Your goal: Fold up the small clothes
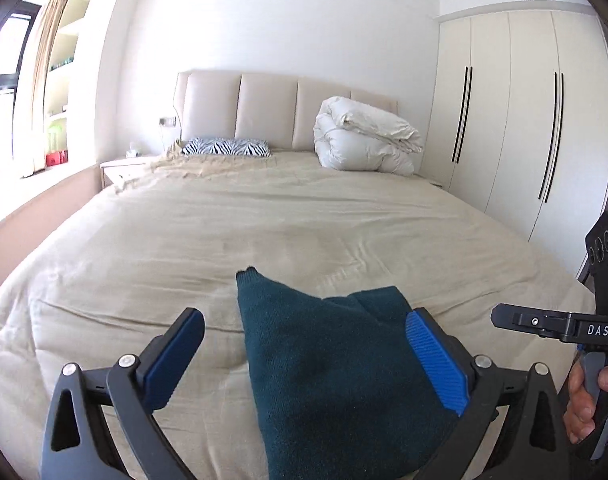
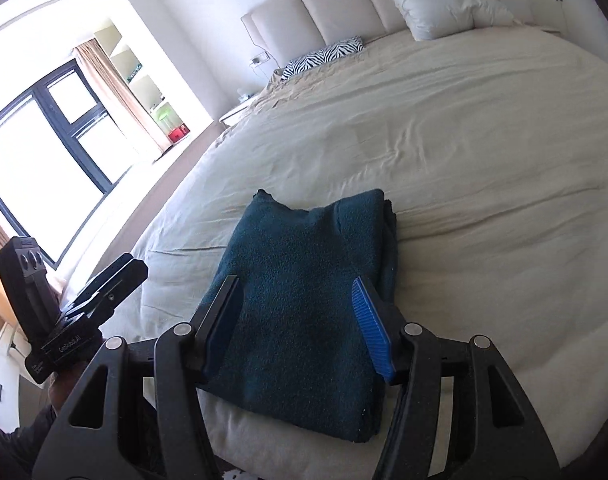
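A dark teal knit garment (image 1: 327, 364) lies folded into a compact stack near the front edge of the beige bed (image 1: 232, 236). It also shows in the right wrist view (image 2: 304, 292), with one corner sticking up at its far left. My left gripper (image 1: 304, 340) is open and hovers over the garment, holding nothing. My right gripper (image 2: 296, 300) is open above the garment, its jaws wider than the stack, holding nothing. The right gripper's body shows at the right edge of the left wrist view (image 1: 559, 326). The left gripper's body shows in the right wrist view (image 2: 84, 312).
A folded white duvet (image 1: 363, 136) and a zebra-print pillow (image 1: 226, 147) lie by the padded headboard (image 1: 268, 108). White wardrobes (image 1: 523, 120) stand to the right. A window (image 2: 36, 152) and a nightstand (image 1: 120, 168) are on the left.
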### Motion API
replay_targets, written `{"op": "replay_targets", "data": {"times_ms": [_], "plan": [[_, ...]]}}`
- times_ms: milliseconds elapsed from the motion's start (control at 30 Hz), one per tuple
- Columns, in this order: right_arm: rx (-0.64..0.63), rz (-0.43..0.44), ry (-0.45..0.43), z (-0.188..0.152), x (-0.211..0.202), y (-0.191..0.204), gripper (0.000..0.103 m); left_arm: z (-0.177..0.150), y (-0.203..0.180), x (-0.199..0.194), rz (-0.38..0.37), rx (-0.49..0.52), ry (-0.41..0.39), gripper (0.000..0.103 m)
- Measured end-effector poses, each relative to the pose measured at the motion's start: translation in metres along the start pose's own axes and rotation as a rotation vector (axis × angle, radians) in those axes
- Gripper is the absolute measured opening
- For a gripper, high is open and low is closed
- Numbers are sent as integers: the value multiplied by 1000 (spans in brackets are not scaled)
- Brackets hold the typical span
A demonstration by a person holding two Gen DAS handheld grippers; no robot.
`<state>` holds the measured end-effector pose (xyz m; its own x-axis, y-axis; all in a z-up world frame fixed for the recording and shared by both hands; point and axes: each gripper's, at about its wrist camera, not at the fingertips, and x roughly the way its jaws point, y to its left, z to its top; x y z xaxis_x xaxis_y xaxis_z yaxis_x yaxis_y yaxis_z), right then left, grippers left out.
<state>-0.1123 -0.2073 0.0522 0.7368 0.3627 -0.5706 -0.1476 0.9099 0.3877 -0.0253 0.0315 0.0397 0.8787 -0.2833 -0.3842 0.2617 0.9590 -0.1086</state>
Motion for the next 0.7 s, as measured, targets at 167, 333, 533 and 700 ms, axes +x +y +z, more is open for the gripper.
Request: {"op": "replay_targets", "data": {"times_ms": [167,333,533,700], "plan": [[-147,-132,-313,6,-75,46,102,30,-19,-65,109,91,-208,103],[-193,-199,-499,16,-129,68,103,52,-29,-78,199,121,-126,103],[-172,-215,-340,26,-134,78,103,44,-25,-55,291,73,23,103],[-125,-335,-170,8,-99,63,103,14,-10,-21,224,-47,230,103]]}}
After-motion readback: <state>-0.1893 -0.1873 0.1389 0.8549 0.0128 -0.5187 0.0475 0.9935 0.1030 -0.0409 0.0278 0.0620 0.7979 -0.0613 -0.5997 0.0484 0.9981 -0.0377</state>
